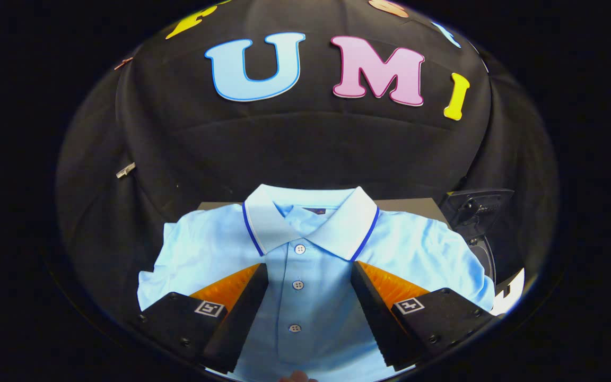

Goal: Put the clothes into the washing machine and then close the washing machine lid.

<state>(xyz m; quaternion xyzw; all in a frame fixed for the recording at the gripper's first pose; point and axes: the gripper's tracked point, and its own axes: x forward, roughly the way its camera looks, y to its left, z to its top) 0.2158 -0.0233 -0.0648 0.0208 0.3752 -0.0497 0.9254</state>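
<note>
The gripper (pixel 310 270) hangs with its fingers spread wide, pinching nothing. A light blue polo shirt (pixel 305 254) lies flat beneath and between them (collar just ahead of the fingertips), its button placket running down the gap.

Light falls from above and in front of me, bright and even on the pale blue polo shirt (pixel 311 254), which is the best-lit thing here and shows soft creases without any blown-out glare. The black cloth wall (pixel 305 143) behind it soaks up light and reads dim, with faint folds just visible. My gripper (pixel 310 276) has its fingers spread wide over the shirt, and they throw little shadow on the cloth. Focus is sharp on the collar and buttons; the finger bases close to the lens look slightly soft. The fisheye bends everything outward, so the shirt's sleeves and the dark machine part (pixel 475 209) at the rim curve and darken.
</note>
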